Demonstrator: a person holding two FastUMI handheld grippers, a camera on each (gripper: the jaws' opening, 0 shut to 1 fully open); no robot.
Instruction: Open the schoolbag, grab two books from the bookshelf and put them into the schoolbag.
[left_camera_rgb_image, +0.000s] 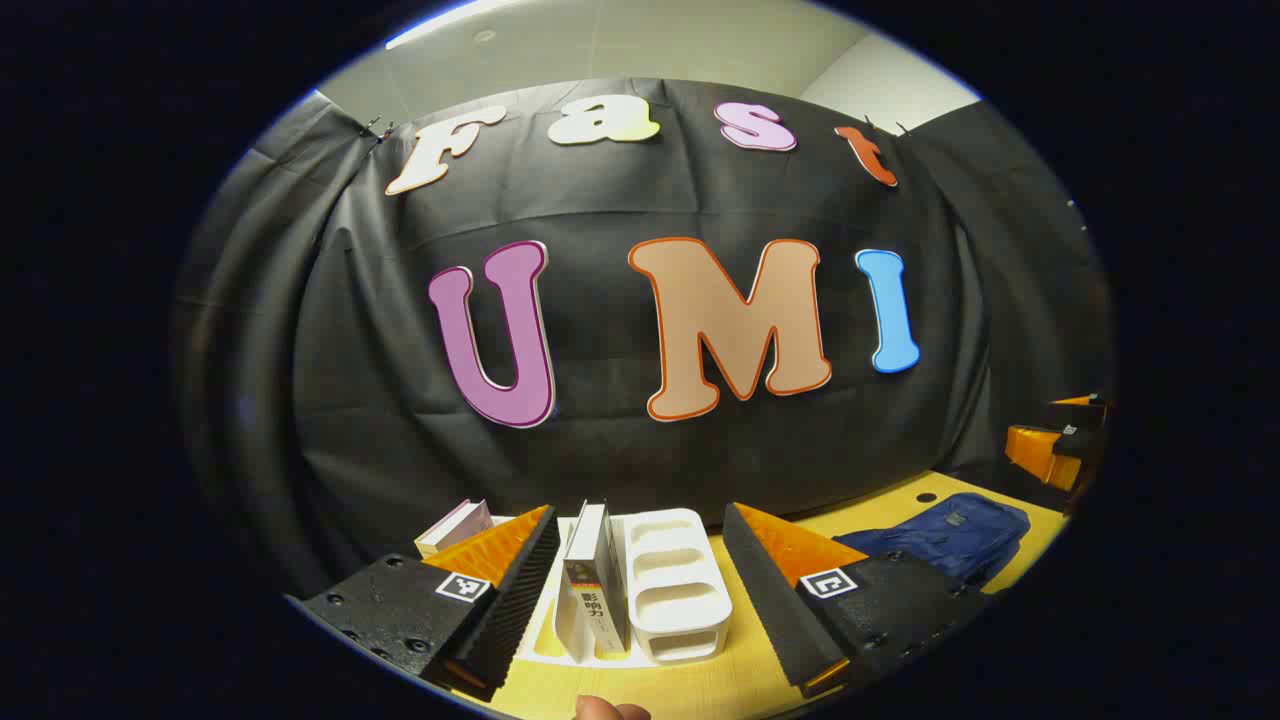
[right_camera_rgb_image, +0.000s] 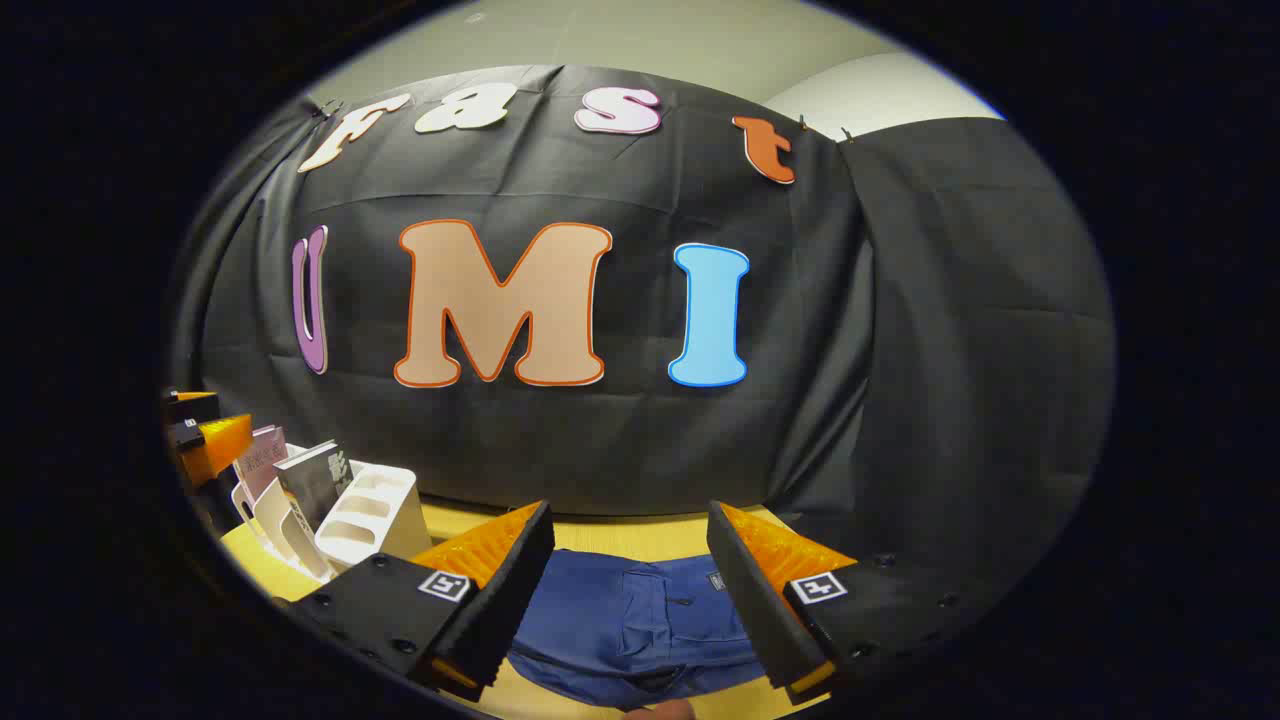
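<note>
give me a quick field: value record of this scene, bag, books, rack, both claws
schoolbag: blue schoolbag lying flat on the yellow table, looks closed
bookshelf: white slotted rack on the table
books: one book upright in the rack, a second book leaning at its far side
left claw: left claw open, facing the rack, holding nothing
right claw: right claw open, over the schoolbag, holding nothing
task state: no book in the bag yet
</note>
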